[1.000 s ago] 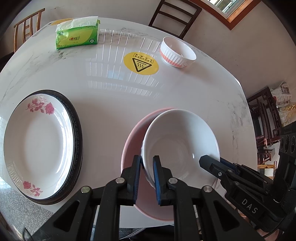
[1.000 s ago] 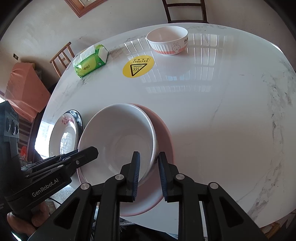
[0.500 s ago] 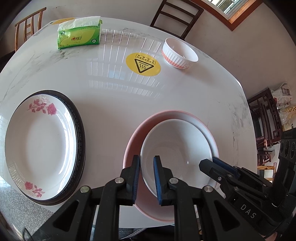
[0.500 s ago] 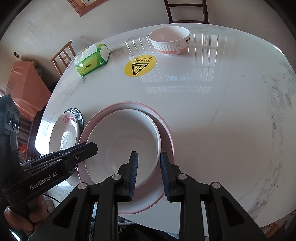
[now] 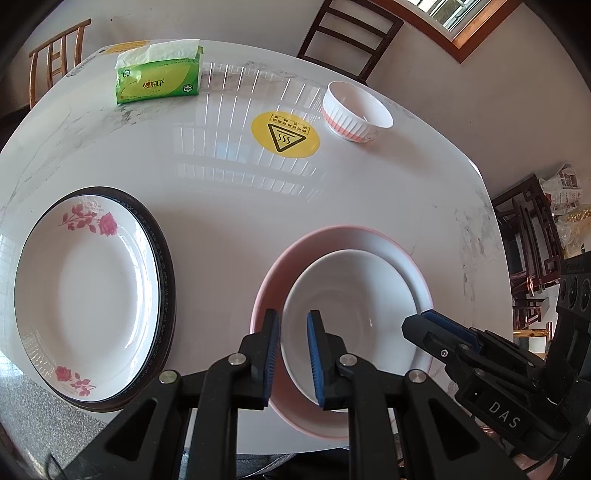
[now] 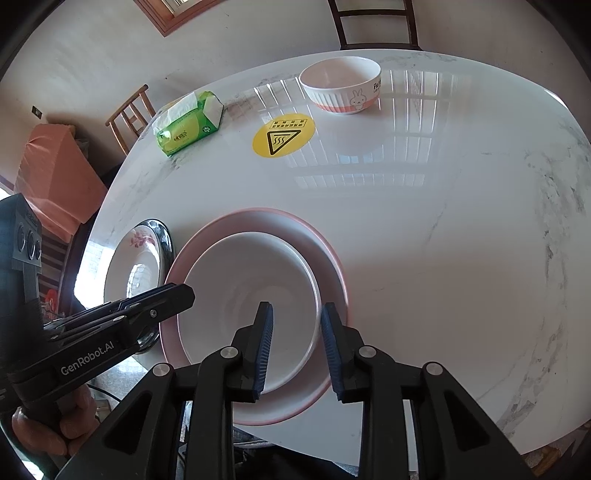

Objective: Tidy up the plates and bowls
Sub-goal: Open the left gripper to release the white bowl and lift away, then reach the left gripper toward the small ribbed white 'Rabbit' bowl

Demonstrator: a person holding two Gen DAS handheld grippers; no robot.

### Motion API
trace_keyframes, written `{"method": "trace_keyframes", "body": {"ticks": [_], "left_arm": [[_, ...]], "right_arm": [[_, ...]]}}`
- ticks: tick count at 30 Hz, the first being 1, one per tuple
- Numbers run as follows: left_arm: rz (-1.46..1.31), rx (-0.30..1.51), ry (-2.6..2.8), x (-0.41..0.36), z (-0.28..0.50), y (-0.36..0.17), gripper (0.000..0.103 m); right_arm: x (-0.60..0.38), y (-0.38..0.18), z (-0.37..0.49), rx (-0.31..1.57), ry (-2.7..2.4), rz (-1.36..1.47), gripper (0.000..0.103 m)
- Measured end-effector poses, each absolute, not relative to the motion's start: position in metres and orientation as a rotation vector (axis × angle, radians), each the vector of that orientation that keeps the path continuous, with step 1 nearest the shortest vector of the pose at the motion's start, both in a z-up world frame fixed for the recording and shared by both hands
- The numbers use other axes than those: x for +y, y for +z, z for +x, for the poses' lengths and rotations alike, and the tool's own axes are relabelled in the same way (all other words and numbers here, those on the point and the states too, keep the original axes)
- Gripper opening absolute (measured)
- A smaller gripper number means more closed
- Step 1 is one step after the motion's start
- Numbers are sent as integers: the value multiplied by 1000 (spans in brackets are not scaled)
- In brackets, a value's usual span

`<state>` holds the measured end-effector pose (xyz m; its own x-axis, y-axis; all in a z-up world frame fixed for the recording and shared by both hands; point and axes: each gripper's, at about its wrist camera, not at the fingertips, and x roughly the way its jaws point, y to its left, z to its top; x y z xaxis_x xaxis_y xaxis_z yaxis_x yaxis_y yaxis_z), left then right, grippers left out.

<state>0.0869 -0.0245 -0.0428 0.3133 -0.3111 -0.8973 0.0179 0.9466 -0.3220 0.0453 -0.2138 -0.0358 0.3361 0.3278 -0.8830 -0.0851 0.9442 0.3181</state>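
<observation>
A white bowl [image 5: 354,306] [image 6: 251,295] sits inside a wider pink bowl [image 5: 295,251] [image 6: 332,258] near the table's front edge. My left gripper [image 5: 293,354] is open, its jaws either side of the white bowl's left rim without clamping it. My right gripper [image 6: 295,343] is open, its jaws either side of the bowl's right rim. A rose-patterned white plate [image 5: 85,288] [image 6: 129,258] lies on a black-rimmed plate [image 5: 166,258] at the left. A small ribbed bowl with a rabbit picture [image 5: 354,112] [image 6: 341,86] stands at the far side.
A green tissue pack [image 5: 159,77] [image 6: 188,129] lies at the far left of the white marble table [image 5: 221,192]. A round yellow hot-surface sticker [image 5: 284,134] [image 6: 283,134] marks the table's middle. Wooden chairs [image 5: 347,33] stand behind the table.
The white bowl has come down from a tilted hold into the pink bowl. Both grippers have opened and let go of its rim.
</observation>
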Motion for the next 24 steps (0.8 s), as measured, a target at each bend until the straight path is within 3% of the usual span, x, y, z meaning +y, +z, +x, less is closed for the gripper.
{"method": "trace_keyframes", "body": {"ticks": [24], "left_arm": [[-234,1163,-174,-13,122,-34,17]], "right_arm": [[-255,-20,67,1125,232,222,33]]}}
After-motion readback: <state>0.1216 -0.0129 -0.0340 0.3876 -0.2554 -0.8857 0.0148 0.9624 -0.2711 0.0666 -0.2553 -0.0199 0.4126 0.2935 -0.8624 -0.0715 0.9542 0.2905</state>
